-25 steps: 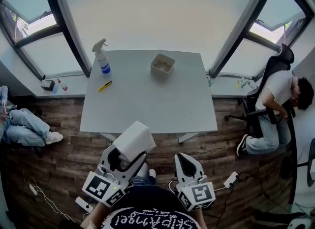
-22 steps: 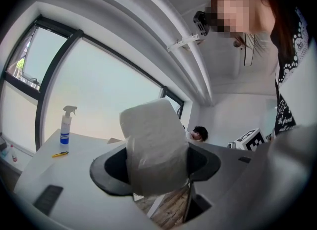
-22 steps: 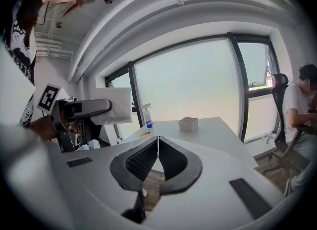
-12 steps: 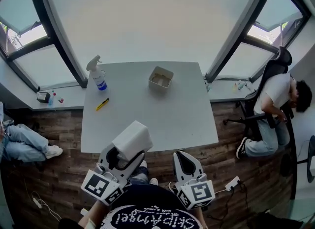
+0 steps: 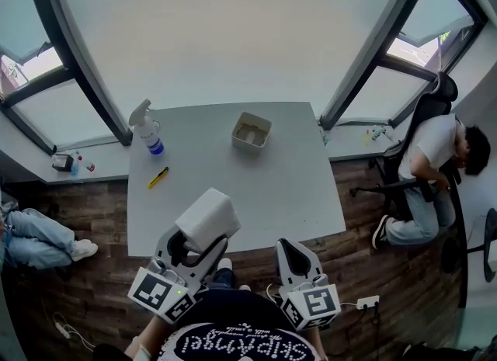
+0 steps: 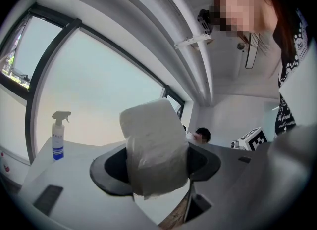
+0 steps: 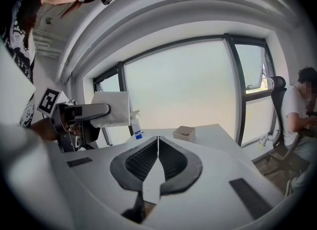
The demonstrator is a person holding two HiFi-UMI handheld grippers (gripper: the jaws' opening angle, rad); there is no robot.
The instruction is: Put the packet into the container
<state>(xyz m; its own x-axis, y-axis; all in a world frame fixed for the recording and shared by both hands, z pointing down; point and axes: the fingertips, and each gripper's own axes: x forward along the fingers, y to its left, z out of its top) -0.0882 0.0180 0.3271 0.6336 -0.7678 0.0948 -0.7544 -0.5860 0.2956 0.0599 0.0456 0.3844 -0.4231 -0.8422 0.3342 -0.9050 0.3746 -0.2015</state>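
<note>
Packet point(image 5: 208, 217): white, soft, block-shaped wrapper, clamped in the left tongs point(image 5: 200, 235). The jaws stand wide apart with both pads pressed on the packet's sides. It is held in the air over the near edge of the grey rectangular table point(image 5: 295, 189), left of centre. Small beige square open-topped container point(image 5: 251, 131) stands on the far half of the table, well apart from the packet. Right tongs point(image 5: 287, 247): jaws closed together, nothing between them, positioned off the table's near edge. White spray bottle with blue label point(image 5: 147, 128) stands at the far left corner. A yellow pen-like item point(image 5: 158, 178) lies near it. A seated person point(image 5: 435, 146) is off to the right.
</note>
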